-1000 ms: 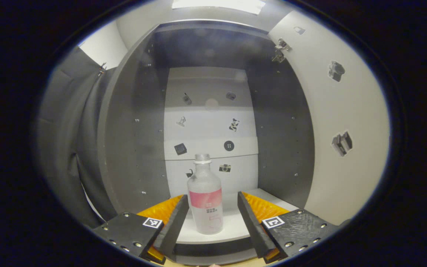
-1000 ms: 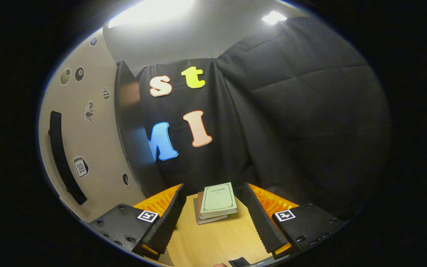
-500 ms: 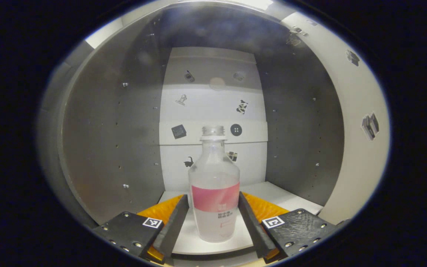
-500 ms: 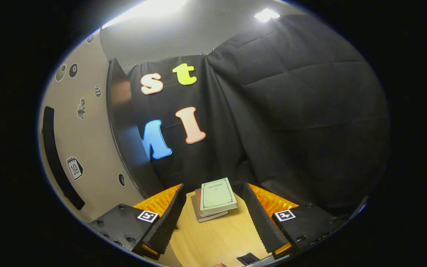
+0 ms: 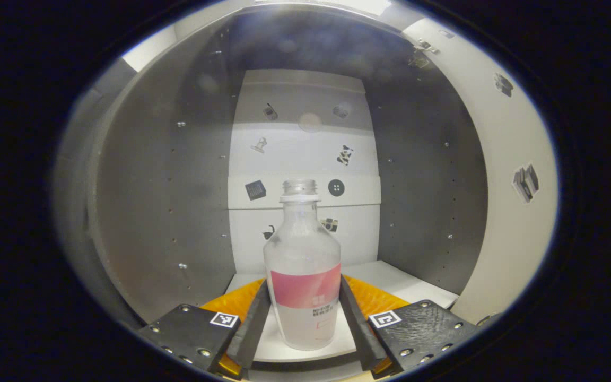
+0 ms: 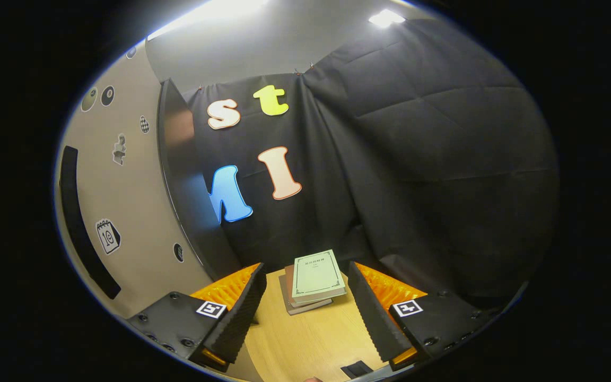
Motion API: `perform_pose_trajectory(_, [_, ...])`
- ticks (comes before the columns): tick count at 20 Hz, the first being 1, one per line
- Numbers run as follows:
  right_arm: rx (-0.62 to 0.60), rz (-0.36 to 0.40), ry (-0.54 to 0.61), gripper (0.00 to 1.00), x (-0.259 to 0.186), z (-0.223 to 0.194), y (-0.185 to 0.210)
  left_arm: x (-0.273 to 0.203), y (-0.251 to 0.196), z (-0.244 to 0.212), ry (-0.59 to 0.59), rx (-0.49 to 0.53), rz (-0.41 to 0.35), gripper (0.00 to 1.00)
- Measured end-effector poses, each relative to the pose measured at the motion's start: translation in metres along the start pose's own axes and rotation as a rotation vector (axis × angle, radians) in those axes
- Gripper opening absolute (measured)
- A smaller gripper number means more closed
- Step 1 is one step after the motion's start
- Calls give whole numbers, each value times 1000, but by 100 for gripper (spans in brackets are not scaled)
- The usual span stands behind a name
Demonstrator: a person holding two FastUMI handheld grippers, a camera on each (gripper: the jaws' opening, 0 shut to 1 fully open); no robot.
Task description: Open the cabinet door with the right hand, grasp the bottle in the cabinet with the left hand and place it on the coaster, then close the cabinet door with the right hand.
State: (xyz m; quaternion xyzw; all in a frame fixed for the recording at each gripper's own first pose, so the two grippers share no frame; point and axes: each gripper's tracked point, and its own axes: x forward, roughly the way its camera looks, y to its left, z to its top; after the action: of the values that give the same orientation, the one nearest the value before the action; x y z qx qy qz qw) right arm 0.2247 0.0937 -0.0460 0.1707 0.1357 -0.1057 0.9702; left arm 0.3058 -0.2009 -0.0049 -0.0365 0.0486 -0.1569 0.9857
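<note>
Frosted plastic bottle, matt cabinet

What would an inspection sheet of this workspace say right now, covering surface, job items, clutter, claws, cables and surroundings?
Surface: wooden table carries books; white cabinet shelf carries the bottle.
Job's things: bottle upright inside the cabinet; cabinet door swung open; coaster nothing seen.
Clutter: stack of books on the table.
Claws: left claw fingers against both bottle sides; right claw open, holding nothing.
Cables: nothing seen.
Surroundings: stickers on the cabinet back panel; black cloth wall.
</note>
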Motion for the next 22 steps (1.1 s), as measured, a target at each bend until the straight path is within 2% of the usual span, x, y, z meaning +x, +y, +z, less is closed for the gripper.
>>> perform_pose_trajectory(6, [13,67,5,98,9,5,0,-53,17,17,-57,8,52,72])
perform_pose_trajectory(7, [11,83,6,93,12,6,2,-64,22,18,-60,11,66,72])
perform_pose_trajectory(8, [2,97,6,98,14,5,3,-75,27,19,-66,15,81,72])
perform_pose_trajectory(9, [-9,108,6,98,17,6,4,-87,33,18,-67,20,98,72])
perform_pose_trajectory(16, [-106,174,-8,98,36,12,15,-167,75,6,-65,63,224,72])
perform_pose_trajectory(22, [-132,240,-27,98,42,23,33,-221,100,-23,-43,2,292,72])
